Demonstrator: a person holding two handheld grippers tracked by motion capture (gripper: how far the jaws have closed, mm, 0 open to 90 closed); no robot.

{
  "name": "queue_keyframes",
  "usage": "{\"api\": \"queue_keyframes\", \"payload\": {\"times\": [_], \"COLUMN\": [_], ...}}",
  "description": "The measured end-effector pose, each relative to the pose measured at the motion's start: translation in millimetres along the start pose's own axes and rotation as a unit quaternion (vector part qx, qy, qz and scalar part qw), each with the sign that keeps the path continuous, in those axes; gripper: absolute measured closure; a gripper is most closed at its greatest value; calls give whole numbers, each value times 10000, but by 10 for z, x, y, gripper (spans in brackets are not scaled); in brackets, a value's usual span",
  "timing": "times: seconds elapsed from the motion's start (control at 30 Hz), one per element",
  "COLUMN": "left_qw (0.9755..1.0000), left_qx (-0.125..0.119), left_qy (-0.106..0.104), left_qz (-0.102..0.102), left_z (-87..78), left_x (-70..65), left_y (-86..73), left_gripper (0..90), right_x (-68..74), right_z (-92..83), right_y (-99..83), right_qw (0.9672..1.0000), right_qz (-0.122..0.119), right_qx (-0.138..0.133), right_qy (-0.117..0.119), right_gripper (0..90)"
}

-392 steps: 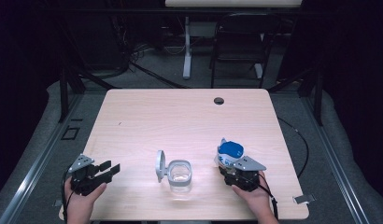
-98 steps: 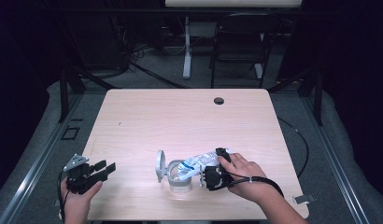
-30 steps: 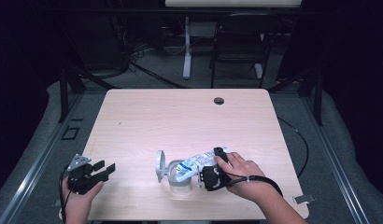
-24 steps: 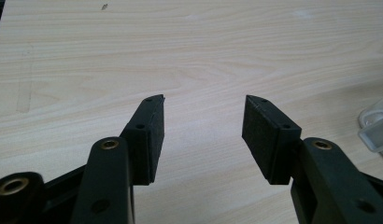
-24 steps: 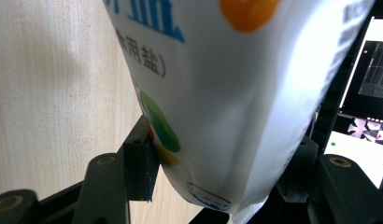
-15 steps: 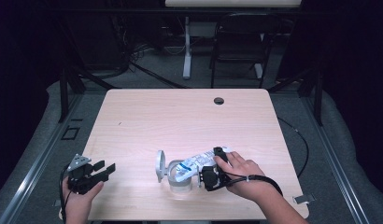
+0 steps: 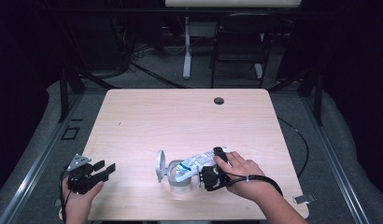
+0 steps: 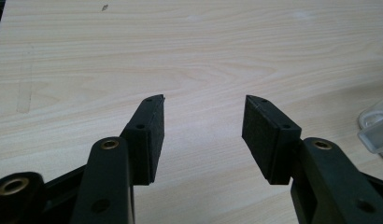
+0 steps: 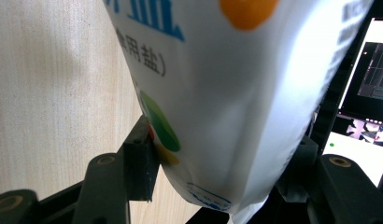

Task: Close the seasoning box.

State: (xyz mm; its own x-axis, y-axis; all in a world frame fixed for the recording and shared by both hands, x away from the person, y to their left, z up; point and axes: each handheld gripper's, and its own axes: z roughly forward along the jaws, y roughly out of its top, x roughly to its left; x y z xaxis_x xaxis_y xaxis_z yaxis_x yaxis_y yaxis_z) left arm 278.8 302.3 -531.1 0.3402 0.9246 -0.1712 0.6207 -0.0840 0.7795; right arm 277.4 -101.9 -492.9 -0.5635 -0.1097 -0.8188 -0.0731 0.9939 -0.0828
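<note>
At the near left corner of the counter [image 7: 133, 116] the left hand-held gripper [image 7: 104, 169] rests with its jaws spread and nothing between them; in the left gripper view its pads [image 8: 147, 140] stand apart over bare wood. Along the near edge, a little right of the middle, the right hand-held gripper [image 7: 204, 173] pinches a white salt bag [image 7: 196, 163] printed in blue. In the right gripper view the bag sits between both pads, its sealed end toward the camera and green and orange spots on its face. The bag lies tilted, with its far end over the mouth of a clear round jar [image 7: 179, 179] that stands near the middle of the near edge. The jar's hinged lid [image 7: 160, 164] stands open on its left. Farther off, a dark round hole [image 7: 219, 100] sits close to the far edge of the counter.
</note>
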Motion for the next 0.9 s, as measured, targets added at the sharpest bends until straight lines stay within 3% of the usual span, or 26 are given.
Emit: {"api": "queue_keyframes", "payload": {"times": [0.9], "left_qw": [10000], "left_qx": [21], "left_qy": [6], "left_qz": [-2], "left_z": [-3], "left_x": [6], "left_y": [1], "left_gripper": [493], "right_x": [-15], "right_z": [-1], "right_y": [13], "right_qw": [10000], "right_qz": [-41], "right_qx": [33], "right_qy": [42], "right_gripper": [426]}}
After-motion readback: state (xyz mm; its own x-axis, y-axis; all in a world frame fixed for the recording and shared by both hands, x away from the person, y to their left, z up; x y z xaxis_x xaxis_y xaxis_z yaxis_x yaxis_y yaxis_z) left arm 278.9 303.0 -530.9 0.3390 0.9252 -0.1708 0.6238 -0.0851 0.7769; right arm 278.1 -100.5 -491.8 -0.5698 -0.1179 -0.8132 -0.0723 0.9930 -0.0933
